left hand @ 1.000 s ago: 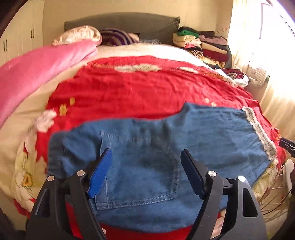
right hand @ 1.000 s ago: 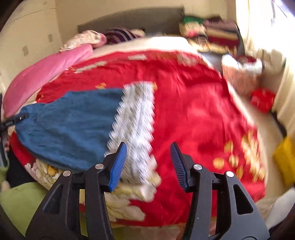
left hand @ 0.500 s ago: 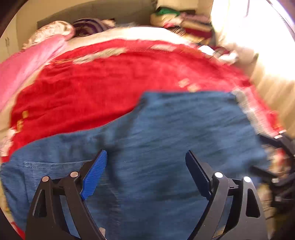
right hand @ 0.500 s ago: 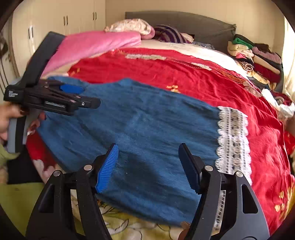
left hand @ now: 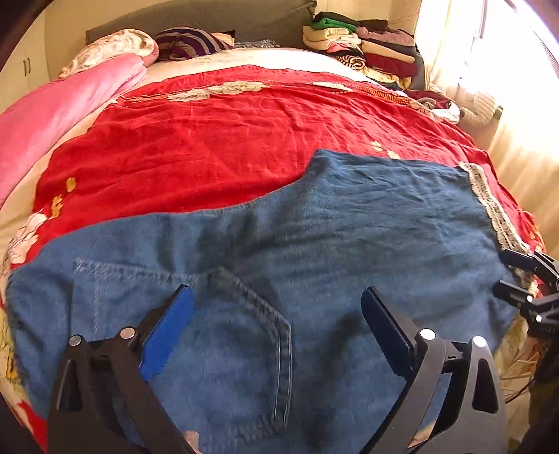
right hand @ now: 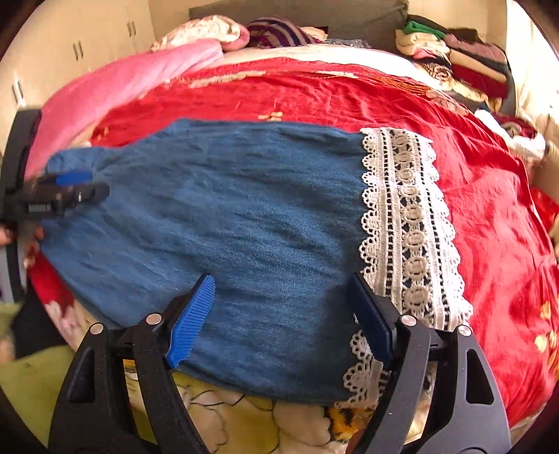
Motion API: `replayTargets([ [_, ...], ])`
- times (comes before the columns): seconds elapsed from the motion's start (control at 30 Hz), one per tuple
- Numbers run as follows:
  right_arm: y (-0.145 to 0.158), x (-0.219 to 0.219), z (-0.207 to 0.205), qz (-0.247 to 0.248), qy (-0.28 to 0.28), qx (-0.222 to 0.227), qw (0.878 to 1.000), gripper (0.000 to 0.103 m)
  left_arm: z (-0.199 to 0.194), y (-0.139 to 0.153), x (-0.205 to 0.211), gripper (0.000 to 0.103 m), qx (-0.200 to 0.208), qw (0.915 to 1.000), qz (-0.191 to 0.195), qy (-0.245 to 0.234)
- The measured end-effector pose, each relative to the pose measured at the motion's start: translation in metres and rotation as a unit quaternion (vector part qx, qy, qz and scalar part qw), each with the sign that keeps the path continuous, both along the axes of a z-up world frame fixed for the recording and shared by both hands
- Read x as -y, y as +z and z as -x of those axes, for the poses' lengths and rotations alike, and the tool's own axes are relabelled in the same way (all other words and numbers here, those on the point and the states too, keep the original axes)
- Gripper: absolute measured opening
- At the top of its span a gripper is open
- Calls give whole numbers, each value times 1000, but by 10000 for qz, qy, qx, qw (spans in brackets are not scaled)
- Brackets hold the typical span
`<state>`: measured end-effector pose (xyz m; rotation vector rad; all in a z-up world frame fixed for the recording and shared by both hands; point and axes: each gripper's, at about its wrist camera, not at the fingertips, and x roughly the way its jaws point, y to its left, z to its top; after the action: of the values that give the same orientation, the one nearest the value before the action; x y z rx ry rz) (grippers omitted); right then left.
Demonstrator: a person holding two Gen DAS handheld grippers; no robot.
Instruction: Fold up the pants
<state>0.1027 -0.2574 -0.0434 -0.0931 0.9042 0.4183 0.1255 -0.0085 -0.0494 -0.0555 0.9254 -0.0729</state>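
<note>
Our left claw [left hand: 276, 314] hangs over the waist end of the pants [left hand: 314, 251] with its jaws spread wide and nothing between them; the blue pads sit above the denim, on either side of a stitched back pocket [left hand: 223, 345]. Our right claw [right hand: 279, 300] is likewise wide open and holds nothing, poised over the hem end of the pants [right hand: 227, 216], its right pad just beside the white lace trim [right hand: 405, 223] that edges the leg.

The pants lie flat across the near part of the bed, waist to the left and lace hem to the right, resting on a red bedspread [left hand: 216, 146] with pale flower patterns. Their near edge runs close to the bed's near edge, where a cream and yellow flowered cloth [right hand: 251, 412] shows below the denim. In the right wrist view the left claw [right hand: 66, 192] appears at the far left, above the waist end; in the left wrist view the right claw [left hand: 524, 286] shows at the right edge by the lace.

Farther out, a pink blanket [left hand: 59, 115] lies along the left side of the bed, a striped pillow [left hand: 188, 40] sits at the far end against a grey headboard [left hand: 209, 17], and a stack of folded clothes [left hand: 363, 45] stands at the far right.
</note>
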Motion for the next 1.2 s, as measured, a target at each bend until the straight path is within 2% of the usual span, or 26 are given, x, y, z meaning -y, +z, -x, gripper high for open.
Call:
replayTargets([
  [0.1, 13, 9, 5, -187, -52, 127, 9997, 75, 8, 10, 1, 97, 71, 9999, 86, -22],
  [0.27, 42, 26, 20, -202, -233, 540, 9981, 87, 19, 33, 13, 98, 304, 9994, 37, -164],
  [0.6, 78, 63, 34, -342, -653, 1100, 9912, 92, 25, 79, 43, 99, 718, 9963, 23, -478],
  [0.9, 86, 89, 41, -469, -992, 1304, 9854, 94, -15, 107, 66, 99, 785, 9945, -34, -694],
  [1.03, 76, 96, 39, -489, -1071, 1195, 9858, 94, -41, 111, 89, 99, 818, 9920, -164, -952],
  [1.2, 53, 102, 35, -654, -1172, 874, 9871, 94, -81, 103, 136, 98, 774, 9845, -360, -1533],
])
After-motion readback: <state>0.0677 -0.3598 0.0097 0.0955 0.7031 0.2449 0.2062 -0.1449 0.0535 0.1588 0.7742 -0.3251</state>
